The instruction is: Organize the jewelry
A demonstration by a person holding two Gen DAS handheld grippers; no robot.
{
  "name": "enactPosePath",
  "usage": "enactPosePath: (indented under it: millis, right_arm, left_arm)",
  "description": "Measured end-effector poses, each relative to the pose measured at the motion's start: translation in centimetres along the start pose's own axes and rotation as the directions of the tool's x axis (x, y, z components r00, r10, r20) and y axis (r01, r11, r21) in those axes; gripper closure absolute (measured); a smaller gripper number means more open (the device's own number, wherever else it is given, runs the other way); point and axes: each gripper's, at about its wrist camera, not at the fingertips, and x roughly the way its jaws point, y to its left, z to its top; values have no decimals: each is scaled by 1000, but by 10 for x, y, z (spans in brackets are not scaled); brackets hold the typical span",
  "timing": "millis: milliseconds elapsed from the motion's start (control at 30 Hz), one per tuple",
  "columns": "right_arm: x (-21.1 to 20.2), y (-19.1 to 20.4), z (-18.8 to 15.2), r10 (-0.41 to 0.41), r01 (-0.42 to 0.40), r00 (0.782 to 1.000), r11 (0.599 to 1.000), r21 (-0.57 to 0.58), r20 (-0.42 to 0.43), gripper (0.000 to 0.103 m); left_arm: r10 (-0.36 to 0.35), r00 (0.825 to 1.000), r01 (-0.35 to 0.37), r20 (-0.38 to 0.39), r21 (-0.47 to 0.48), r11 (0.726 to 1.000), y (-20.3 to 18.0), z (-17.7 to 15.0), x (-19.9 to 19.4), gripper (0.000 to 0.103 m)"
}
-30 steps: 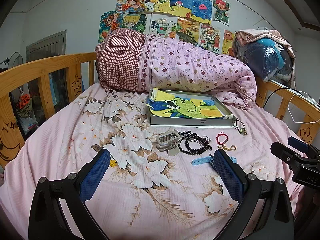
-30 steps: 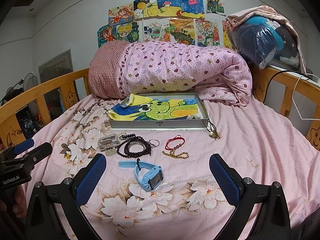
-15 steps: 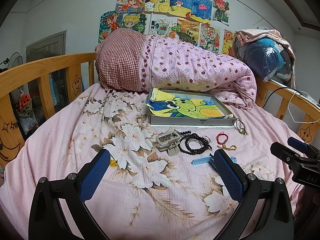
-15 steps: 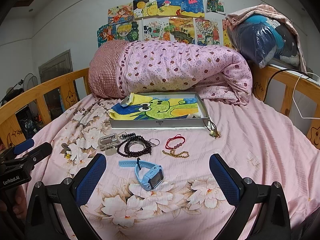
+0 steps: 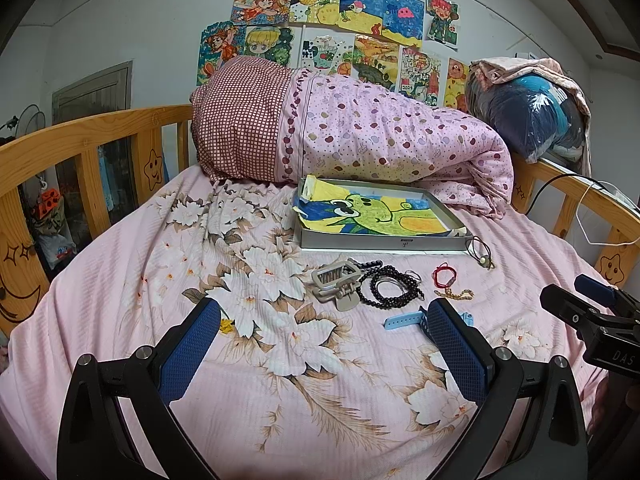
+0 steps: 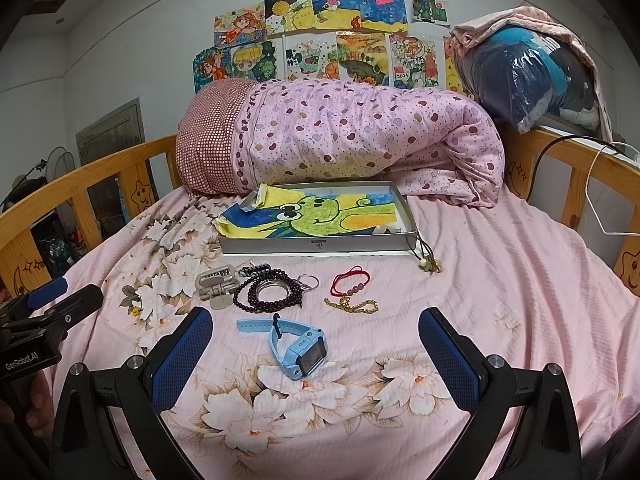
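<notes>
Jewelry lies on the pink floral bedsheet in front of a grey tray (image 6: 316, 245) lined with a green frog drawing. There is a grey hair claw clip (image 6: 216, 285), a dark bead necklace (image 6: 269, 295), a red string bracelet (image 6: 351, 283), a gold chain (image 6: 352, 305), a cord pendant (image 6: 427, 265) and a blue watch (image 6: 298, 346). My right gripper (image 6: 316, 344) is open, with the watch between its fingers. My left gripper (image 5: 324, 340) is open and empty, short of the clip (image 5: 334, 285) and beads (image 5: 390, 291).
A rolled pink dotted quilt (image 6: 340, 140) lies behind the tray. Wooden rails (image 5: 92, 152) run along both sides of the bed. A bagged bundle (image 6: 532, 76) sits at the back right. A white cable (image 6: 600, 208) hangs on the right rail.
Both grippers have barely moved; the right view has edged slightly closer to the watch.
</notes>
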Motion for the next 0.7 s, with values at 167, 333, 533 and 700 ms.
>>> enactPosePath:
  millis: [167,333,533,700]
  right_arm:
    - [0,0,0,1,-1,1000,1000,1,0,0]
    - [-1,-2,4,-5,5,1000,1000,9,-5,0]
    - [-1,-6,5,-13,13,1000,1000,17,-9,0]
    - [5,-6,3,-32,32,999,999,24,-39,0]
  left_arm:
    - [-1,1000,1,0,0,1000,0,0,0,2]
    - [0,1000,0,0,0,1000,0,0,0,2]
    - [0,1000,0,-1,0,1000,0,0,0,2]
    - [6,1000,-6,-17,-2,1000,1,-1,2,2]
